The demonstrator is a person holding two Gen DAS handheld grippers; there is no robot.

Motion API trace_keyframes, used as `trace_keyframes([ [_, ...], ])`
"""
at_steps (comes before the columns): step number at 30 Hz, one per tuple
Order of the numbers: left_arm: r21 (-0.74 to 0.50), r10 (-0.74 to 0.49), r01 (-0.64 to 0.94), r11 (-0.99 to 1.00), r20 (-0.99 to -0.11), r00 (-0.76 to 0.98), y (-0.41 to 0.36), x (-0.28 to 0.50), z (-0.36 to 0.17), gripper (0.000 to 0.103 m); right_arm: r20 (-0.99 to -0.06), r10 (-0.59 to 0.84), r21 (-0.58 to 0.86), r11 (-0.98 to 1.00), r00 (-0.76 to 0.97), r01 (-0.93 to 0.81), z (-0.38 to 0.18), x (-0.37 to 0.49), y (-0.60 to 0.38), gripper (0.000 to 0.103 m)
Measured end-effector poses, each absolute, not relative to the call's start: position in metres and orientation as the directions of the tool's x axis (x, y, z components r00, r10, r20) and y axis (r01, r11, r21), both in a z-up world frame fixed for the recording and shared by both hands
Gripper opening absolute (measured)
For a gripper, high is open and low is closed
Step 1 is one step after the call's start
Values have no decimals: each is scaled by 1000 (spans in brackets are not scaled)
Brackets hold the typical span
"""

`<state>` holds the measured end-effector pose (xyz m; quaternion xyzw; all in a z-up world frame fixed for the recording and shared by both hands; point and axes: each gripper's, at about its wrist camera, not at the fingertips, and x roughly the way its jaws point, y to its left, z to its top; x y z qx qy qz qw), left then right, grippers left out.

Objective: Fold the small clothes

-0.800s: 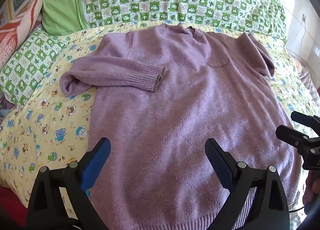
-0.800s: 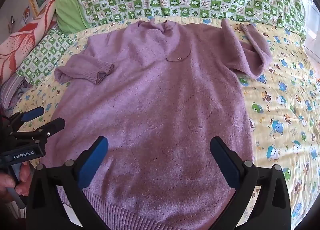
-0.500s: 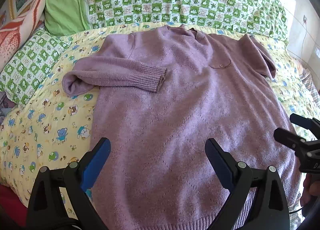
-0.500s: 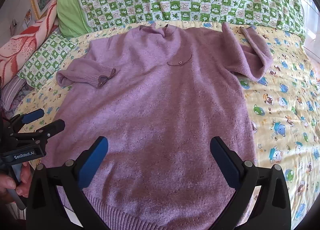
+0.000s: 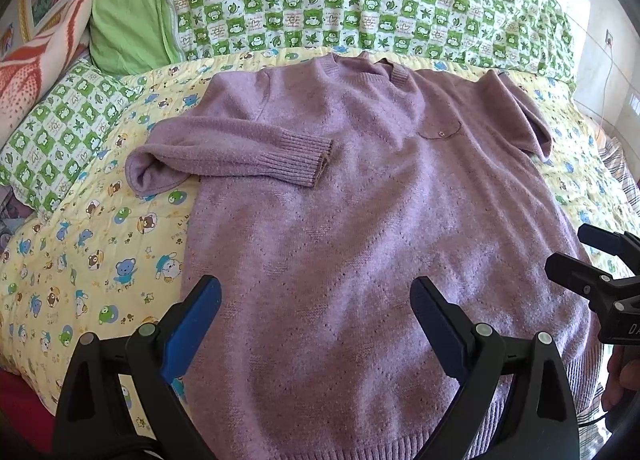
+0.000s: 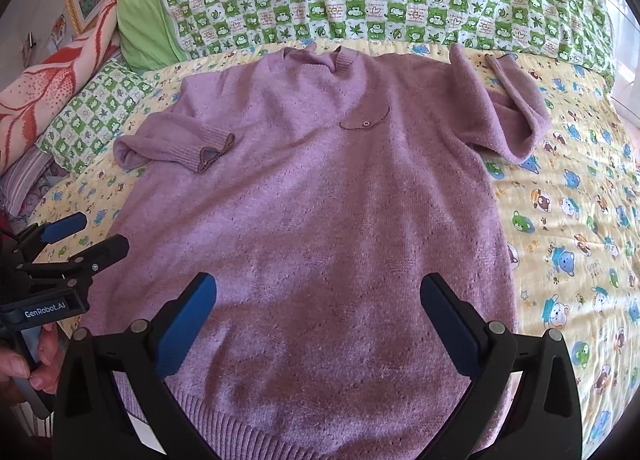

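Note:
A purple knit sweater lies flat, front up, on the bed; it also shows in the right wrist view. Its left sleeve is folded across the chest, cuff inward. Its right sleeve is bent back near the collar side. My left gripper is open and empty above the lower left part of the sweater. My right gripper is open and empty above the hem area. Each gripper shows at the edge of the other's view, the left one and the right one.
The sweater rests on a yellow cartoon-print quilt. A green checked blanket and a green pillow lie along the far side. A checked pillow and an orange patterned blanket are at the left.
Both grippers have pulled back and risen slightly, so the sweater sits a little lower and farther in both views. The sweater has not moved.

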<state>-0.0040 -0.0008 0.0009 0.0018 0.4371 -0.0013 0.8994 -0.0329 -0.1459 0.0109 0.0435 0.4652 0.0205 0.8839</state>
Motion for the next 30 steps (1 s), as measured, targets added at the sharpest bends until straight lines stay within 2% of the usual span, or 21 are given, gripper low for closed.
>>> trace_keyframes([
  [6,9,4,7,1000,-829,560,-1,0,-2,96,-824,94,113,994,558,-1,12,-31,-147,102],
  [14,19,11,7,1000,-815,579,-2,2,-4,96,-836,72,84,996,543,-3,12,-30,-146,102],
  [24,4,-1,7,1000,-820,573,-4,8,-4,96,-818,93,110,994,568,-5,14,-29,-146,102],
  [30,-11,-15,10,1000,-822,569,-4,12,-6,96,-850,114,146,989,514,21,13,-26,-150,102],
])
